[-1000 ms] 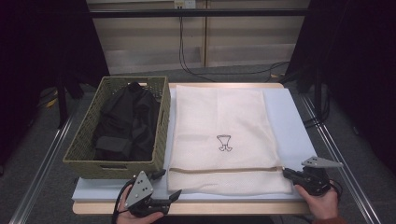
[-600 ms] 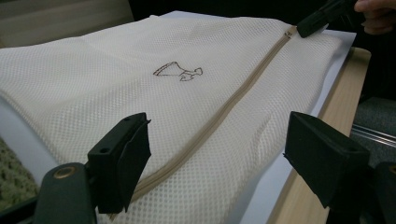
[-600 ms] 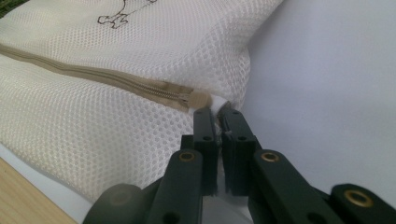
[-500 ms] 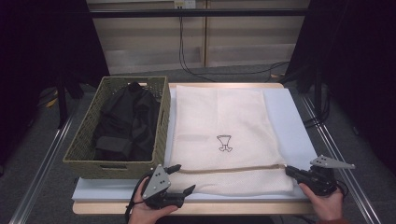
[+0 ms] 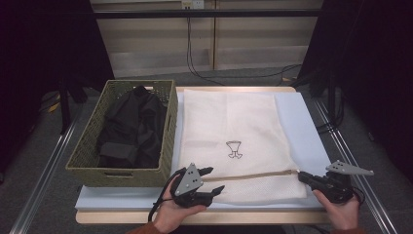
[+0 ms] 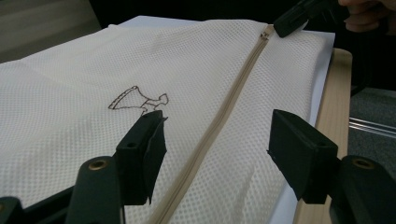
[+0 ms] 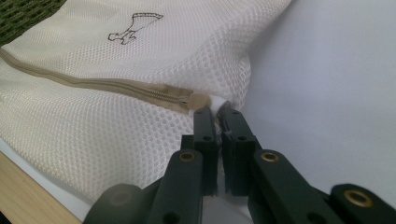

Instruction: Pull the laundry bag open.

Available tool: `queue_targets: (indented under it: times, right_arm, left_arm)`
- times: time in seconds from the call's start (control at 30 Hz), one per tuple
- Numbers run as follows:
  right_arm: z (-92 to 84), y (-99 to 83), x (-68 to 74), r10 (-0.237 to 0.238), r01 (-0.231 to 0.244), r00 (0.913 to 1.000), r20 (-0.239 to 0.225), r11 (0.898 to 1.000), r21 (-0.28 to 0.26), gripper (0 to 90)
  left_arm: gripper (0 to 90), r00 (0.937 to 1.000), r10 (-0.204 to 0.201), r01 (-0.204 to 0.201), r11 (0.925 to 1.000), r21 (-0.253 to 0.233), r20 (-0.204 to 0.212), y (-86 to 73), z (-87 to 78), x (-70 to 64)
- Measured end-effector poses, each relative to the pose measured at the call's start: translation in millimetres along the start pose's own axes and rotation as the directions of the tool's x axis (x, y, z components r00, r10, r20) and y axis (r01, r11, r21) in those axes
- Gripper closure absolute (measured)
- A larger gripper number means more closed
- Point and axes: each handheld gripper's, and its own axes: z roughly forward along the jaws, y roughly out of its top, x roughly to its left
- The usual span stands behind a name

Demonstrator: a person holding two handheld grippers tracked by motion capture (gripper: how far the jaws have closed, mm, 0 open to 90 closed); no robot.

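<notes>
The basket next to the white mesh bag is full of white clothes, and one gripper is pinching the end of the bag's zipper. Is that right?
Not quite. The clothes in the basket are black, not white, as the high view shows. The rest holds: the right gripper is pinching the mesh bag at the end of its zipper.

I see counter [image 5: 195,217] with pale wood edge under light blue-white sheet [image 5: 302,126]. Grey floor [image 5: 58,161] around it, metal rails [image 5: 44,168] running along both sides. Behind: light wood panel wall [image 5: 243,48], black cables [image 5: 190,48] hanging down it onto floor. Dark curtains [image 5: 44,44] left and right. Lighting dim, even.
</notes>
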Motion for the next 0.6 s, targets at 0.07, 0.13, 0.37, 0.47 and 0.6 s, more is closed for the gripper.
queue_targets:
  times: [0.07, 0.13, 0.37, 0.47, 0.6]
  right_arm:
    - [-0.6, 1.2, -0.1, 0.000, 0.000, 1.0000, -0.001, 1.000, -0.001, 86.2]
    - [-0.8, 2.3, 0.2, 0.004, -0.004, 1.0000, -0.004, 1.000, -0.001, 86.2]
    - [-1.3, 6.2, 0.0, -0.003, 0.002, 1.0000, -0.009, 1.000, -0.009, 86.4]
    - [-0.6, 7.8, 1.2, -0.002, 0.002, 1.0000, -0.008, 1.000, -0.008, 86.4]
    - [-3.4, 11.4, 1.7, 0.000, -0.001, 0.9999, -0.016, 1.000, -0.018, 86.5]
  left_arm:
    - [39.8, 0.9999, 0.008, -0.008, 1.0000, 0.006, 0.012, 3.3, 6.9, 0.0]
    - [40.9, 0.9995, 0.018, -0.019, 0.9997, 0.018, 0.027, 6.7, 14.3, 0.1]
    - [46.9, 0.9977, 0.032, -0.034, 0.9987, 0.037, 0.059, 17.1, 40.9, 1.9]
    - [46.7, 0.9980, -0.004, 0.002, 0.9997, 0.025, 0.062, 22.7, 51.7, 3.5]
    - [46.1, 0.9974, -0.008, 0.006, 0.9998, 0.018, 0.072, 27.8, 60.8, 5.9]
